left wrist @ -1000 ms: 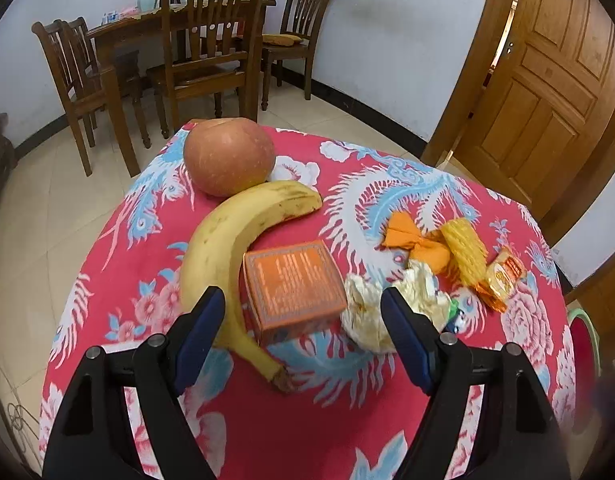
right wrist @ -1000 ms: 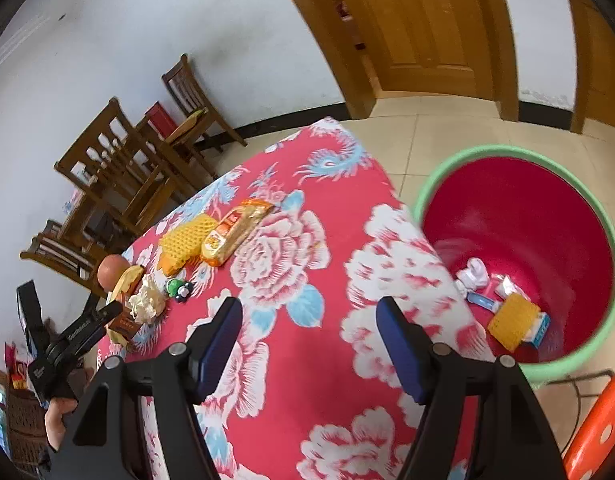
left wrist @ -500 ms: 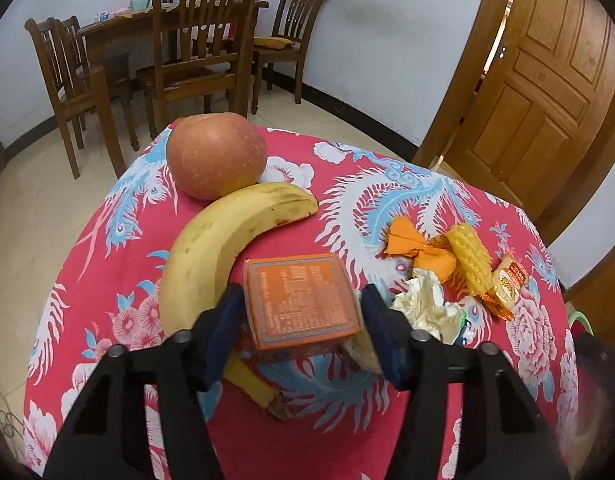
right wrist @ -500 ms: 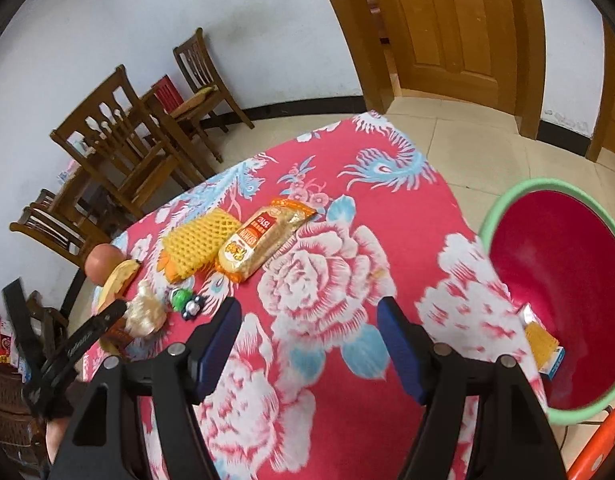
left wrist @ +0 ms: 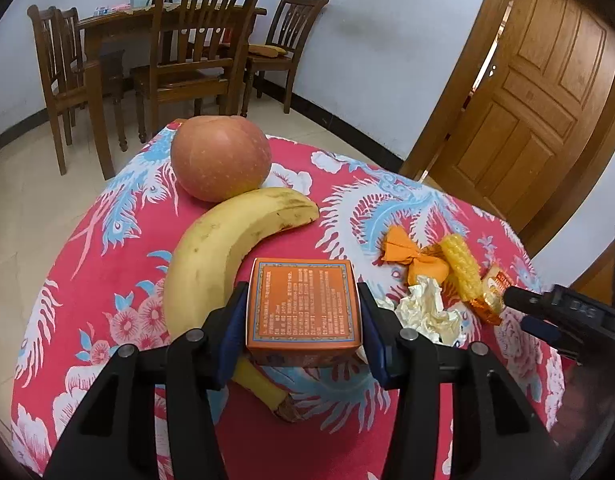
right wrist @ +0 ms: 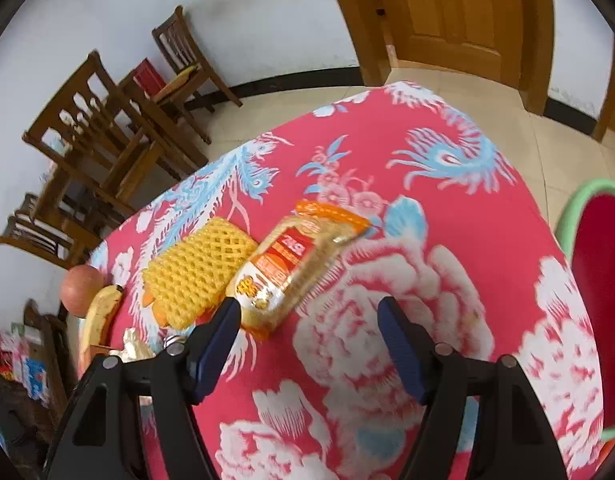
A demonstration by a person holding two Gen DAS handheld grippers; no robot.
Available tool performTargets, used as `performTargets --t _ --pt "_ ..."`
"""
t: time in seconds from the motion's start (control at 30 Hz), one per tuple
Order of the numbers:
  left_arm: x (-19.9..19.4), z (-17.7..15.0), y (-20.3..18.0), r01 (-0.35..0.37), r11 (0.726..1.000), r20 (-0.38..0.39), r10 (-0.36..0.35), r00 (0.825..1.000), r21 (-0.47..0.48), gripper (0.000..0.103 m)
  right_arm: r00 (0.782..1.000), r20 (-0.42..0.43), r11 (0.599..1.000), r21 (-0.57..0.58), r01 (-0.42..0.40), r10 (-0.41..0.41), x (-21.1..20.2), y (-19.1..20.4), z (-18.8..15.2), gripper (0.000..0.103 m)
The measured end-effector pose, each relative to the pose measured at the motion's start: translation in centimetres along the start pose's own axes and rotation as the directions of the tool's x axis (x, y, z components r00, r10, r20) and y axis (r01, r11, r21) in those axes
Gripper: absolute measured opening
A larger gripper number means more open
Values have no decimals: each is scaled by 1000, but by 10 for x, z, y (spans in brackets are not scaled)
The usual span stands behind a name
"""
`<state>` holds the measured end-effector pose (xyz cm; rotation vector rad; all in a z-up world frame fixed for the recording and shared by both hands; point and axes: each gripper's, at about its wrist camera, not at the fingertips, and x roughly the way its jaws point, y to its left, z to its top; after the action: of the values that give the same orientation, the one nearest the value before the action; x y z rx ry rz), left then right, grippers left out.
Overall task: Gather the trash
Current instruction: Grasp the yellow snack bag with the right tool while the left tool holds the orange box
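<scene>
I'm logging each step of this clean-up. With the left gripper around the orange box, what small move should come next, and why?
Probably lift the orange box straight up. The left gripper has just been closing and its pads now sit against the box's sides, with the banana close alongside.

Box (left wrist: 303, 308) near front of table (left wrist: 107, 280), between the left gripper's (left wrist: 303, 334) fingers. Banana (left wrist: 219, 264) just left of box, curving behind it; apple (left wrist: 221, 158) behind banana, touching it. Crumpled paper (left wrist: 427, 312) just right of box. Behind paper, twisted wrapper (left wrist: 407, 252), foam net sleeve (left wrist: 463, 268) to its right, then snack packet (right wrist: 299, 268) alongside sleeve. Right gripper (right wrist: 309, 336) above table, just before packet's near end. Basin (right wrist: 587, 300) off table's right edge. Chairs (left wrist: 195, 60) beyond table.
</scene>
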<state>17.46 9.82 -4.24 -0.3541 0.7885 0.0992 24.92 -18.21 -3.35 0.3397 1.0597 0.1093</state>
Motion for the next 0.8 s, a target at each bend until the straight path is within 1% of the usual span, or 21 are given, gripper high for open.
performTargets --t 0.07,0.23,0.3,0.5,0.6,0.63,0.67,0.7,0.73,0.77,0.8 --pt "-2 0 0 8 1000 6 -8 1000 -4 52 1000 1 1000 -26 16 -16 5 7 2 74" --pt "-3 1 1 24 1000 9 -24 1000 -8 52 1000 -9 995 -99 23 -24 18 24 9 75" --pt "-3 1 2 27 1000 7 -27 1000 -10 52 999 -7 990 -133 45 -47 23 30 10 75" --pt "-4 1 2 39 999 11 -39 999 -8 52 999 7 988 -147 36 -36 31 37 14 77" --pt "-3 0 2 44 999 7 -44 999 -7 52 997 39 983 -170 73 -67 35 42 13 77" --pt "-3 0 2 45 999 7 -45 999 -8 52 996 47 981 -177 81 -74 35 43 11 76" --pt "-3 0 2 47 999 9 -46 999 -9 52 995 55 978 -185 93 -84 34 44 10 71" --pt "-4 0 2 50 999 12 -50 999 -10 52 992 70 972 -204 119 -106 33 45 7 62" --pt "-5 0 2 53 999 15 -53 998 -11 52 989 79 967 -216 137 -122 32 45 5 59" --pt "-5 0 2 55 998 15 -55 998 -10 52 989 84 963 -230 141 -125 31 44 3 55" --pt "-6 0 2 58 998 16 -58 998 -9 52 990 80 964 -232 128 -112 29 42 3 54"
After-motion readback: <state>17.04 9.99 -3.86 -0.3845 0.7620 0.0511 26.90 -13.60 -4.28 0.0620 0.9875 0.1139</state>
